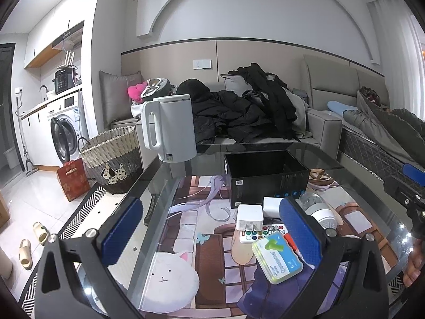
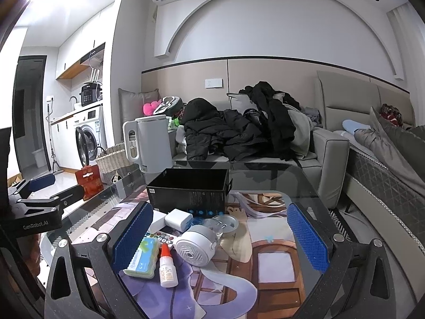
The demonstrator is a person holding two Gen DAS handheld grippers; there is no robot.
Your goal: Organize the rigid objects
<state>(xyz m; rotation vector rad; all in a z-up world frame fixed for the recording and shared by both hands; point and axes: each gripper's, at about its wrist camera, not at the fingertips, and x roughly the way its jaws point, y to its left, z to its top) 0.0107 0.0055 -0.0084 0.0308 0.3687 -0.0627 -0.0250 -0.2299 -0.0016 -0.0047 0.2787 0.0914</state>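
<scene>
1. My left fingers [image 1: 212,239] and right fingers [image 2: 220,239] are both spread wide, holding nothing.
2. The black box [image 2: 190,191] stands open on the glass worktop [image 2: 268,179]; its inside looks empty.
3. The charger [image 2: 178,219], remote [image 1: 261,232], green case [image 1: 276,257], glue bottle [image 2: 168,268] and small fan [image 2: 194,247] lie outside, just before it.

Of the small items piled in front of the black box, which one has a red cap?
The small white glue bottle, lying nearest the camera beside the green-and-blue case. The white charger and round white fan show no red.
</scene>
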